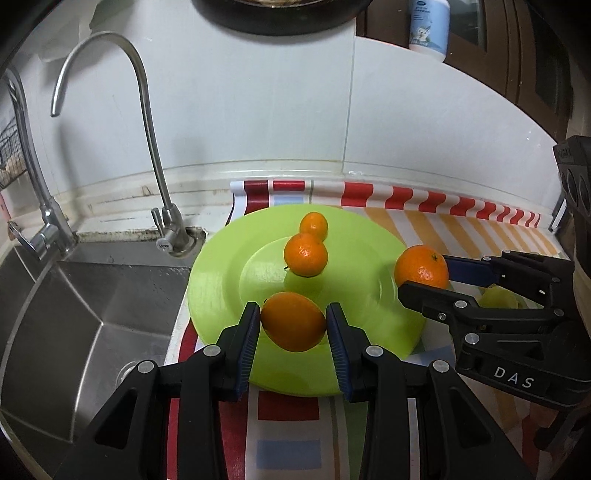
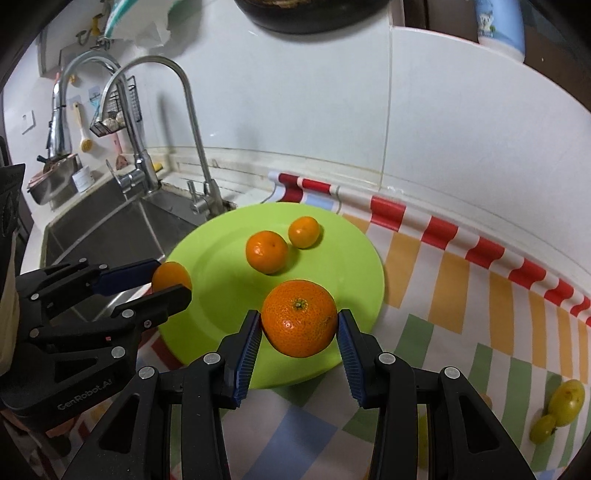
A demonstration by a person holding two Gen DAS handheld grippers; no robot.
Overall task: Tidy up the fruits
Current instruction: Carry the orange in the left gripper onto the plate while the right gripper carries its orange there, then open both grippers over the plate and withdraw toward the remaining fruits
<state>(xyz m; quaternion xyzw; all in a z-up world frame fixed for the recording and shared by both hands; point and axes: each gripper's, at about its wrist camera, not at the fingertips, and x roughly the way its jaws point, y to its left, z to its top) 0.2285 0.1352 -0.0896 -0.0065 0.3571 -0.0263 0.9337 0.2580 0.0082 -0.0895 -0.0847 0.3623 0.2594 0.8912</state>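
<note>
We are holding two oranges above a lime-green plate [image 1: 221, 280]. Our left gripper [image 1: 291, 326] is grasping one orange [image 1: 293, 321] between its blue pads, over the near part of the plate, on the side nearest the sink. Our right gripper [image 2: 300, 326] is clamping a second orange [image 2: 300, 318], stem end facing up, over the plate's near edge on the other side. In each wrist view the other gripper is showing at the edge of the frame with its orange pinched between the pads.

Two smaller oranges are already lying on the plate: one [image 1: 306, 254] near the middle and a smaller one [image 1: 314, 226] just behind it toward the wall, close together; whether they are touching we cannot tell.

The plate is resting on a striped cloth [image 2: 461, 280] of red, white, yellow, green and blue bands, which is running up against the white tiled wall. On the cloth, well to the right of the plate, two small yellow-green fruits [image 2: 559, 410] are lying side by side. To the plate's left, a steel sink [image 1: 92, 302] is sitting with a curved faucet [image 1: 147, 122] rising at its back corner. Up on the ledge a white and blue bottle [image 1: 428, 26] is standing.
</note>
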